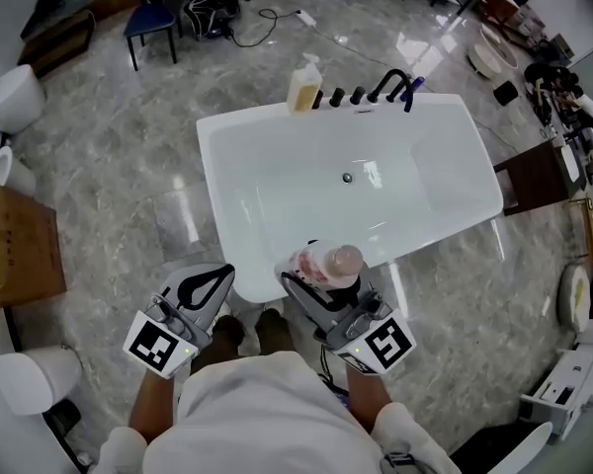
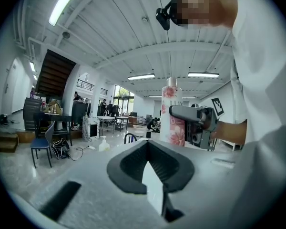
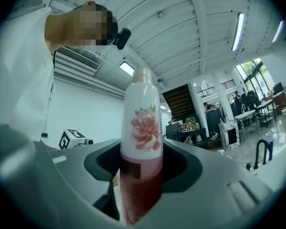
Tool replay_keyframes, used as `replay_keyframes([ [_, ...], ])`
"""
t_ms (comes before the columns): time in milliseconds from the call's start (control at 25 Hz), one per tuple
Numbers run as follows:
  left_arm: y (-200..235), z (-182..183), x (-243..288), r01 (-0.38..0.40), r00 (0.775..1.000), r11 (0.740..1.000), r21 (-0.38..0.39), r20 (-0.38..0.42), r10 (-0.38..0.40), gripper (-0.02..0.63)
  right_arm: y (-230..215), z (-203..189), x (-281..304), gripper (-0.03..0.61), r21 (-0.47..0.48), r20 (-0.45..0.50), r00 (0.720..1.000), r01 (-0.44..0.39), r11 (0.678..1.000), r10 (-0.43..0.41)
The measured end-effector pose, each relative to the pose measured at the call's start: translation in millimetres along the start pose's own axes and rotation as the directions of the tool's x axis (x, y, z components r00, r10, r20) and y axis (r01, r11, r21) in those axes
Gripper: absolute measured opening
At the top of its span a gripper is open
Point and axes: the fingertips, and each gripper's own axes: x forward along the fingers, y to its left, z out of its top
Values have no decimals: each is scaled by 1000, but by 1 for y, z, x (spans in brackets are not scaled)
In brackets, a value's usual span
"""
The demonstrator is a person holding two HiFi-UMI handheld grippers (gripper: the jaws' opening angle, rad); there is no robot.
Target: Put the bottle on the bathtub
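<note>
My right gripper is shut on a white bottle with a pink flower print and pinkish liquid inside. It holds the bottle upright over the near rim of the white bathtub. In the right gripper view the bottle stands between the black pads, gripped round its lower half. The left gripper hovers to the left of the tub's near corner, shut and holding nothing. In the left gripper view the closed jaws point toward the bottle and the right gripper.
A yellowish pump dispenser and a black faucet set stand on the tub's far rim. A cardboard box and white toilets are at the left. A dark wooden stand is at the right, a blue chair beyond.
</note>
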Motion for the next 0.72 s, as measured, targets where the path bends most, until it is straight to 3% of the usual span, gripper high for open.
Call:
replay_keyframes([
  [400,54,-26,35,-12,999,1000,-2,-37,12,5,-60,-28,40,239,-35,-56,998,21,999,-23],
  [720,122,-78,68,-74,996,996,-40,-62,71,5,-123,-82,97,239,-41,-83,996,20,999,-23],
])
